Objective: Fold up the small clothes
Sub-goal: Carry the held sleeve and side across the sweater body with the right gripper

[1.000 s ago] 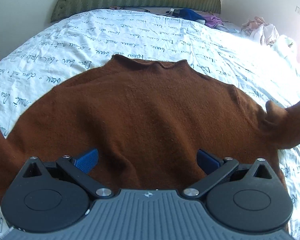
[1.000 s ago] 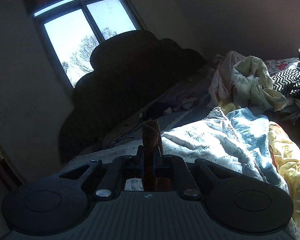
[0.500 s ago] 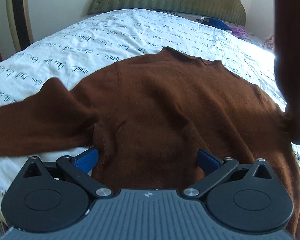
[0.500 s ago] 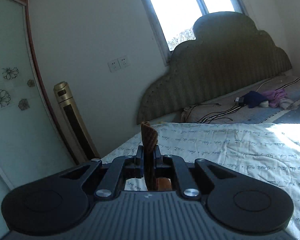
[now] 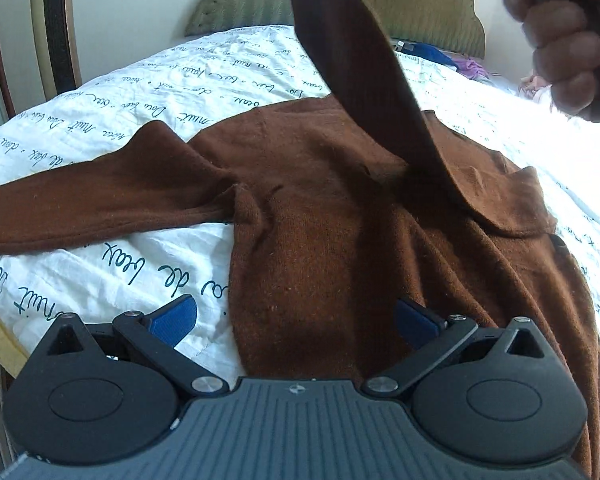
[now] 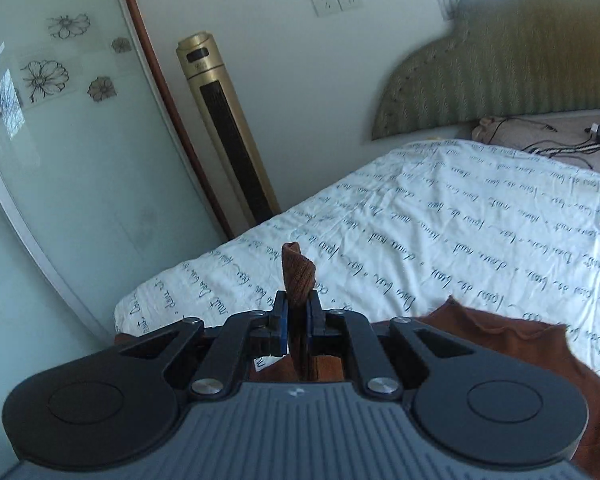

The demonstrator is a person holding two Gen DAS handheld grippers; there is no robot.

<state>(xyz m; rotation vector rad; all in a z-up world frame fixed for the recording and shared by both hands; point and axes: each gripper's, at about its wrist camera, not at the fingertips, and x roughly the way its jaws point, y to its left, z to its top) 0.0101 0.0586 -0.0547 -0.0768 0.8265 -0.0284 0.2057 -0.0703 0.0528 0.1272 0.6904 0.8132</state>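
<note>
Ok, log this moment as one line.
right hand-held gripper: shut on sleeve, lifted over sweater | left hand-held gripper: open, straddling sweater's left edge | bed

Daylight glares off your quilt point(image 5: 540, 152) at right, washing out its print. The sleeve point(image 5: 364, 72) shadows the sweater point(image 5: 340, 240). Your hand point(image 5: 560, 40) and the headboard point(image 6: 500, 64) blur; fisheye bends the door point(image 6: 60, 160).

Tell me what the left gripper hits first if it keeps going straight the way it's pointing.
Probably the brown sweater: the left gripper is open over its body on the bed. Depth is unclear.
</note>
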